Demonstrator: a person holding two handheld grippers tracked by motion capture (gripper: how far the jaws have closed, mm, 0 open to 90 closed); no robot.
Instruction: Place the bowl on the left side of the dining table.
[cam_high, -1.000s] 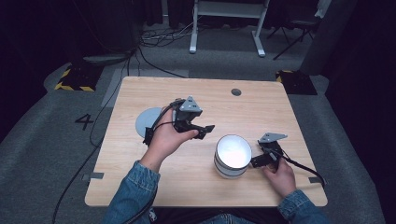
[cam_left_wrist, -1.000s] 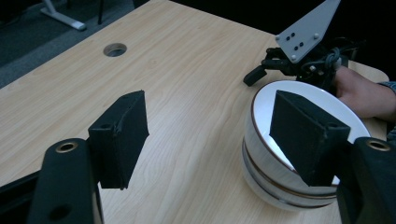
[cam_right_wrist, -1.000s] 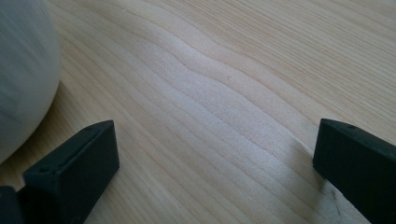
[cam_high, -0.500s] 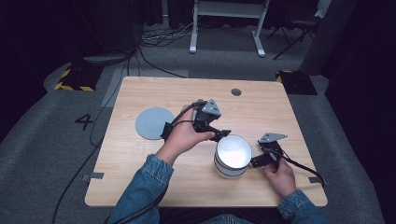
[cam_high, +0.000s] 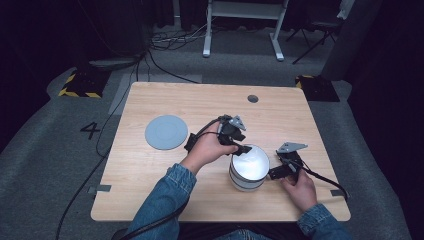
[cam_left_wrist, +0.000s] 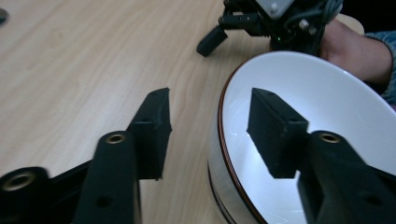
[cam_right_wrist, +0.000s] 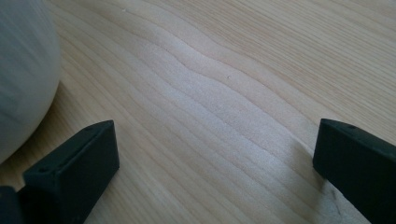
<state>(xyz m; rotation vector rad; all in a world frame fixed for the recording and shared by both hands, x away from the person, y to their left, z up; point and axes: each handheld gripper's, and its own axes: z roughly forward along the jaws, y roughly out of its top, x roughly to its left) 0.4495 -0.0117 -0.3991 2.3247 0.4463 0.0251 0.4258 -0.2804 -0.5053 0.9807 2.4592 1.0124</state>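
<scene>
- Bowl – white, dark rim line, sits on the wooden table near the front edge, right of centre, btwn the two hands. Looks like a stack of bowls, going by bands on the side, but can't be sure.
- High view: left gripper is at the bowl's far-left rim, tips right over the edge; prob. there to take the rim. Right gripper rests low on the table just beside the bowl's right side, not gripping it – my read: parked close so it can steady the bowl if it slides.
- High view: grey disc, maybe a lid or plate, lies flat well apart on the left, out of the way.
- Left gripper view: jaws wide apart and straddling the rim – one jaw outside over the wood, other inside the white bowl. Nothing pinched yet; the straddle is the setup for a rim pinch. Right gripper w/ its hand sits beyond the bowl.
- Right gripper view: jaws spread wide, bare wood btwn them, holding nothing. Bowl wall curves in at left, close to the left jaw; can't tell if touching.
- Judgement: next is closing the left jaws on the rim; risk = thin hold tilting the bowl.
</scene>
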